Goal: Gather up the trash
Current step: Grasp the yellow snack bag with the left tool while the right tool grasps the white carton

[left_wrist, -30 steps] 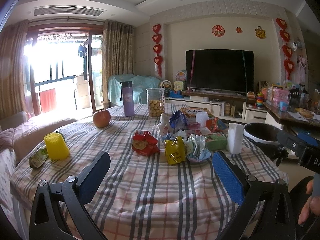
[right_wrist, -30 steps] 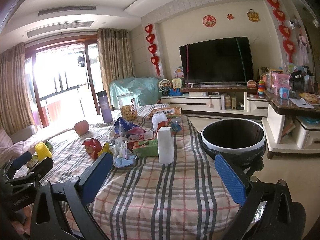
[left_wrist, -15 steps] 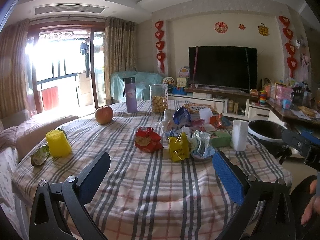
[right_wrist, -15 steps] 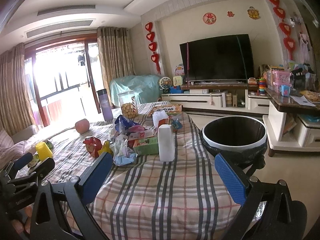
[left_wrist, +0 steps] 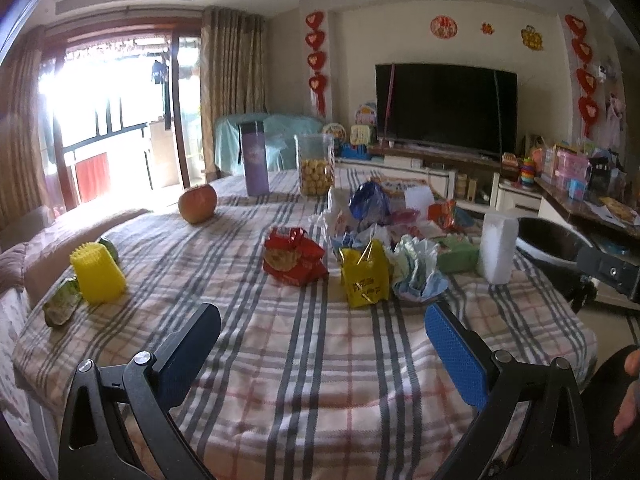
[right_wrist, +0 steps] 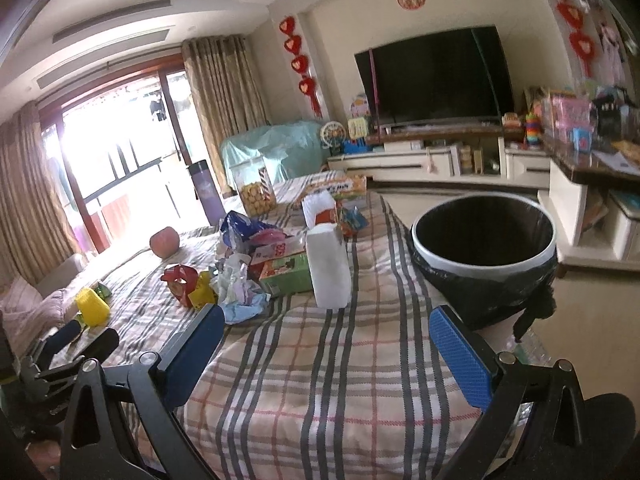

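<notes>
Trash bin interior: right view only

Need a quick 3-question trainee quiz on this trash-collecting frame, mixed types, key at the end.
1. True or false: the left gripper is shut on a wrapper.
2. Multiple choice: in the right wrist view, the trash bin stands A) on the table among the wrappers, B) off the table's right edge, C) under the TV cabinet.
3. Fill in: the wrapper lying just left of the yellow wrapper is ____ in colour.

Key:
1. False. Both the left gripper and the right gripper are open and hold nothing.
2. B. The bin, lined with a black bag, stands beside the checked tablecloth.
3. Red: the red wrapper.
</notes>
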A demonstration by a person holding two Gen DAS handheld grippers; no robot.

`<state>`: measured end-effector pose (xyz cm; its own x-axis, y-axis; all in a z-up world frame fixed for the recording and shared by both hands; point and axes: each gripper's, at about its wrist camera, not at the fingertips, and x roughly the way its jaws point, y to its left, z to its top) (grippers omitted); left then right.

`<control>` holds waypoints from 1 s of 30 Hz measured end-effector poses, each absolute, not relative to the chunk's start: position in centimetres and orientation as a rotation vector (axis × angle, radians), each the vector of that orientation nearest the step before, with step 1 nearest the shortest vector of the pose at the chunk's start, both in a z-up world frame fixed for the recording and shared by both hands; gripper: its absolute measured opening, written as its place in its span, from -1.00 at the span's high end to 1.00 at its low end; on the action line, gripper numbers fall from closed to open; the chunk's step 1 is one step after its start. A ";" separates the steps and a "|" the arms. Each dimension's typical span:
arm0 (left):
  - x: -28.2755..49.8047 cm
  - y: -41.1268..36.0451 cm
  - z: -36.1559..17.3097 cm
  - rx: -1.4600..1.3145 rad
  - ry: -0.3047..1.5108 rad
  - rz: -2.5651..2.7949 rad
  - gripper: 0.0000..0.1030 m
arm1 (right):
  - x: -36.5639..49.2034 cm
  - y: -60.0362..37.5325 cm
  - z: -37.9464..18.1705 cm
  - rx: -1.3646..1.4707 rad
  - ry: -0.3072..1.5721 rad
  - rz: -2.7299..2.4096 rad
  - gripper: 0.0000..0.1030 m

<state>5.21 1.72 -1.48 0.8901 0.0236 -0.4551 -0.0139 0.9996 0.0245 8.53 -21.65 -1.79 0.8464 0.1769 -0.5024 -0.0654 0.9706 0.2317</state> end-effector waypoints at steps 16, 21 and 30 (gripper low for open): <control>15.2 3.3 -2.6 -0.002 0.591 0.002 -0.99 | 15.3 -21.4 -4.8 0.209 0.697 0.128 -0.96; 18.1 3.4 -3.2 -0.033 0.637 -0.047 -0.98 | 17.5 -21.8 -5.9 0.207 0.745 0.111 -0.82; 22.1 2.2 -4.4 -0.005 0.739 -0.130 -0.38 | 20.2 -21.7 -7.1 0.229 0.806 0.124 -0.28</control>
